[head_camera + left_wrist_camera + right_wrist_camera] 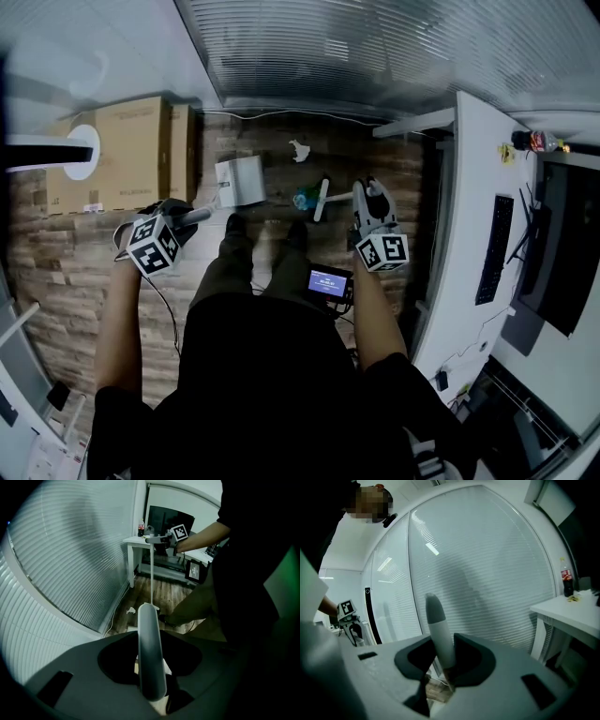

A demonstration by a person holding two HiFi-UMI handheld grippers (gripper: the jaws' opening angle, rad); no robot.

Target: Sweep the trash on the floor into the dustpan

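Two grips are set: left gripper (187,217) pinches the handle of the white plastic dustpan (239,180), right gripper (367,195) that of the white broom (322,199), while the crumpled white paper scrap (299,150) lies on the floor (56,244) beyond and between them.

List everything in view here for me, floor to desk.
dustpan: one, white, floor, mid-view
broom: one, white, floor right of the dustpan
crumpled paper: one, white, floor beyond the broom
scrap: one, blue, floor beside the broom
cardboard boxes: two, brown, floor at left
desk: one, white, at right
keyboard: one, black, on the desk
monitor: one, black, on the desk
bottle: one, dark, desk's far end
left gripper: one, grey, shut on the dustpan's handle
right gripper: one, grey, shut on the broom's handle
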